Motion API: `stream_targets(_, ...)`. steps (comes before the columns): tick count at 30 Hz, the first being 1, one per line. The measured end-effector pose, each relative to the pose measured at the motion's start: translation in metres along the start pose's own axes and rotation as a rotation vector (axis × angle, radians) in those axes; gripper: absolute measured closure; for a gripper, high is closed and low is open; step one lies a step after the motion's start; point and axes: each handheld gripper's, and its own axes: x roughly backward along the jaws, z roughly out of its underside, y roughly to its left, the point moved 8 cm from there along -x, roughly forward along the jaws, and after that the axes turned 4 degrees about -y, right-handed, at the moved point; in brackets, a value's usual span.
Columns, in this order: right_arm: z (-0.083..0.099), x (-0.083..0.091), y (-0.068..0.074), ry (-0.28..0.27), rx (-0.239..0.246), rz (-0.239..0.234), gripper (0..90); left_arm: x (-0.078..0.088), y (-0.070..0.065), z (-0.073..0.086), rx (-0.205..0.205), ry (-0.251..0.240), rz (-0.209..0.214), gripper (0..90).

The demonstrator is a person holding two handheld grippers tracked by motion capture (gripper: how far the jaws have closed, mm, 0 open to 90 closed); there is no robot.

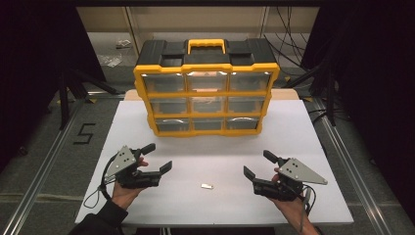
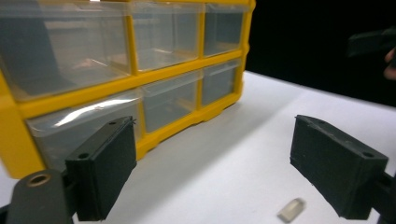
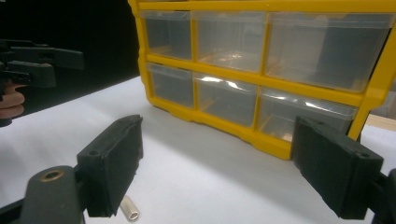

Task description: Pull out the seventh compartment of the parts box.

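We've got both tongs spread and empty: left gripper (image 1: 159, 156) and right gripper (image 1: 256, 164) flank the small metal tube (image 1: 207, 186), which lies loose on the white board (image 1: 293, 132) between them, probably staged for an easy pick. Drawer cabinet (image 1: 206, 93) sits at the board's far edge, drawers facing us, all closed. Dark curtains, cables and grey floor around.
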Motion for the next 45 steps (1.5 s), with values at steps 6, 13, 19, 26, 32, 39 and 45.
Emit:
stream_targets(6,0.0,0.0,0.0,0.002,0.001,-0.001,18.1,-0.001,0.005,0.002,-0.058,0.032,-0.053,13.6)
stream_targets(13,0.001,-0.001,0.0,0.006,0.001,0.0,18.1,-0.005,0.005,0.004,-0.219,0.082,-0.103,14.3)
stream_targets(19,0.002,-0.001,0.0,0.009,0.001,-0.004,18.2,-0.015,-0.001,0.007,-0.401,0.146,-0.141,14.5)
stream_targets(26,0.002,-0.002,0.001,0.011,0.004,-0.007,18.3,-0.023,0.003,0.006,-0.512,0.186,-0.16,14.6)
stream_targets(32,0.003,-0.002,0.001,0.018,0.005,-0.01,18.3,-0.031,0.015,0.012,-0.558,0.244,-0.197,15.1)
stream_targets(39,0.003,-0.002,0.001,0.017,0.006,-0.01,18.3,-0.042,0.024,0.016,-0.661,0.281,-0.238,15.4)
stream_targets(45,0.003,-0.002,0.001,0.017,0.004,-0.01,18.4,-0.048,0.034,0.013,-0.718,0.281,-0.277,15.6)
